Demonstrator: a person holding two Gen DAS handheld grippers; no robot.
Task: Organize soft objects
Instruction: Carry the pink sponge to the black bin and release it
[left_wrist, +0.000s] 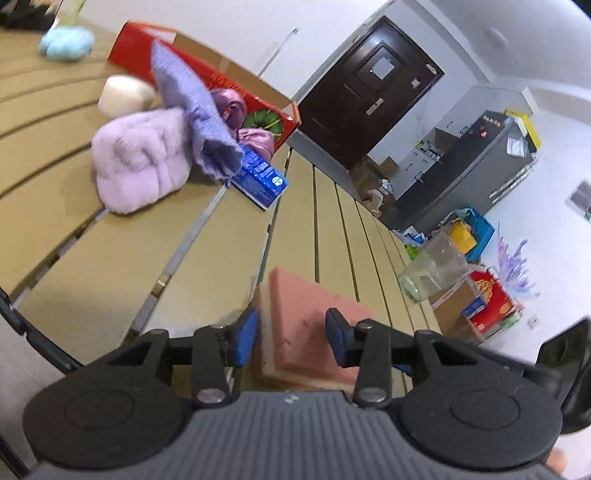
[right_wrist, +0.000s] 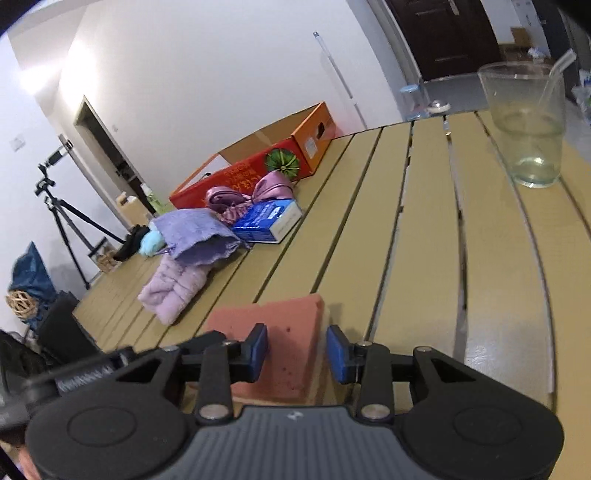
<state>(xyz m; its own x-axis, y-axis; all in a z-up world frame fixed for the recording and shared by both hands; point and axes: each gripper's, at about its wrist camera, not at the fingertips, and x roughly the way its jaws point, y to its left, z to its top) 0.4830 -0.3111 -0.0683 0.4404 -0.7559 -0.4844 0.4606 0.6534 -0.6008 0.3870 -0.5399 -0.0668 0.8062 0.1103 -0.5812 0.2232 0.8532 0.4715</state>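
A pink sponge (left_wrist: 306, 325) is seen lying flat on the slatted table (left_wrist: 207, 258), at the near end, and both grippers are brought close to it. The left gripper (left_wrist: 291, 338) is held with its blue pads apart, one pad at each side of the sponge; whether the pads touch the foam cannot be told, and no squeezing of it is visible. The right gripper (right_wrist: 297, 350) is also held apart above the same sponge (right_wrist: 280, 343), with the near part of the sponge between its pads. It is judged that the sponge is approached from two sides because it is the next soft thing to be collected.

The other soft things are gathered further along the table, beside an open red cardboard box (right_wrist: 258, 166). A fluffy lilac piece (left_wrist: 142, 158) lies on the table, and a purple cloth (left_wrist: 199, 118) is draped partly over it and leans toward the box. A satin pink bow (right_wrist: 251, 195) rests against the box wall, and a blue carton (right_wrist: 269, 219) lies just beside it. A white soft lump (left_wrist: 125, 94) and a light blue fluffy thing (left_wrist: 66, 42) are placed further away. Probably these things are grouped near the box because it is meant as their container, but nothing soft is seen inside it.

A clear glass with a straw (right_wrist: 528, 122) stands apart near the table edge. It is probably kept away from the pile because it is hard and can be knocked over.
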